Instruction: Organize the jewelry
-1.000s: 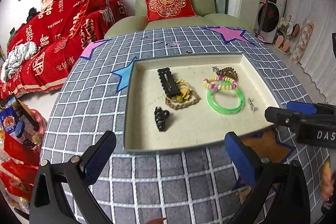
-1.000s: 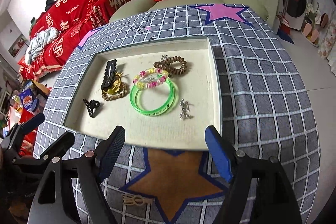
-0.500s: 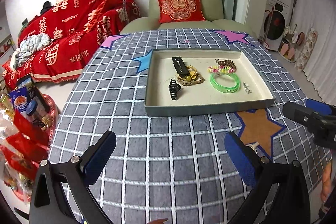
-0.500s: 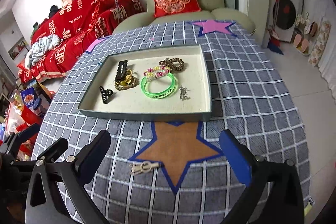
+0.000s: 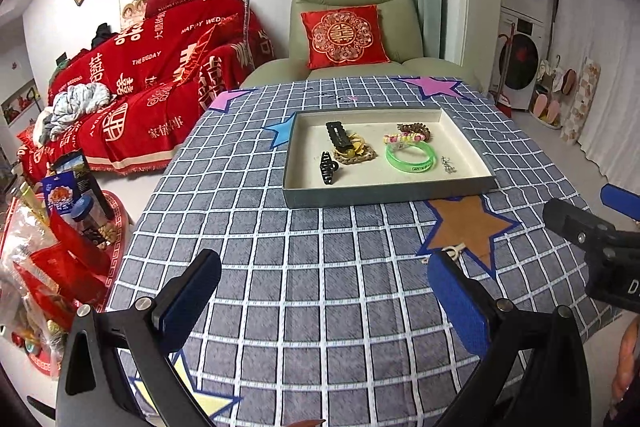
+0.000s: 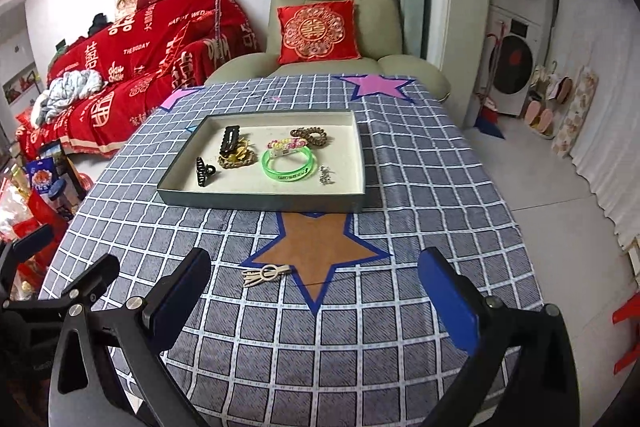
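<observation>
Checked tablecloth filled the near view as both grippers pulled back from the tray (image 6: 260, 201).

Compared with a second earlier, the tray sat farther off, and the right gripper (image 6: 316, 293) had just been opening, nothing between its jaws; the left gripper (image 5: 324, 287) also stood wide and empty. One cream hair clip (image 6: 266, 274) lay outside the tray, near the right gripper at the brown star's (image 6: 316, 247) edge, its long axis roughly left-right, pronged end toward the left. It looked like the piece left to gather.
</observation>
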Demonstrator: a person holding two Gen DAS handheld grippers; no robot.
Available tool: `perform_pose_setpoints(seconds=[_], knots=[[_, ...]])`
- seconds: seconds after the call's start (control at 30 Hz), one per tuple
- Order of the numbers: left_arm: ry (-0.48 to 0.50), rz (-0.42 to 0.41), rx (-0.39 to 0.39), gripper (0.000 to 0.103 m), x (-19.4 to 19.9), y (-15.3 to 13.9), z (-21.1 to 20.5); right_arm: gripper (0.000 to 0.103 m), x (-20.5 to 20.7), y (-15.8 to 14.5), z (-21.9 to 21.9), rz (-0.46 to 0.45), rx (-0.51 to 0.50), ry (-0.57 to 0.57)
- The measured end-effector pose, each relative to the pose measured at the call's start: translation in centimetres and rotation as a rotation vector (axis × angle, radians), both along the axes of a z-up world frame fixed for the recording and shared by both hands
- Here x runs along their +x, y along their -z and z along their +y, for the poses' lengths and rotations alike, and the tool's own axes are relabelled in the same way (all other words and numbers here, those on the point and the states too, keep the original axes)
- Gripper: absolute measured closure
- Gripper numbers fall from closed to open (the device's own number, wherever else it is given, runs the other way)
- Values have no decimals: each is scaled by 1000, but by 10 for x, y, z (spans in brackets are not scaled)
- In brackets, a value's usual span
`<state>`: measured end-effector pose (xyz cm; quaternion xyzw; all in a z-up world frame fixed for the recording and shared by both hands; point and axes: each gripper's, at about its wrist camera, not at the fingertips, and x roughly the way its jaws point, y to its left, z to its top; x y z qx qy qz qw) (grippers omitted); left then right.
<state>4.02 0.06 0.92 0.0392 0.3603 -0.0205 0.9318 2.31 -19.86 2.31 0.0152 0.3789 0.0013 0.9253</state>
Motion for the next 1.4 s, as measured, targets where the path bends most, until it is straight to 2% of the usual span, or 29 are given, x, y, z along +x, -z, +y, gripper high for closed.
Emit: perform_pose_setpoints(seconds=[0.57, 1.4], knots=[[-32, -59, 16, 0, -19, -18, 0, 0, -21, -16, 0, -61, -16, 28], [-32, -67, 20, 0, -22, -23, -3, 0, -23, -17, 0, -64, -21, 28]])
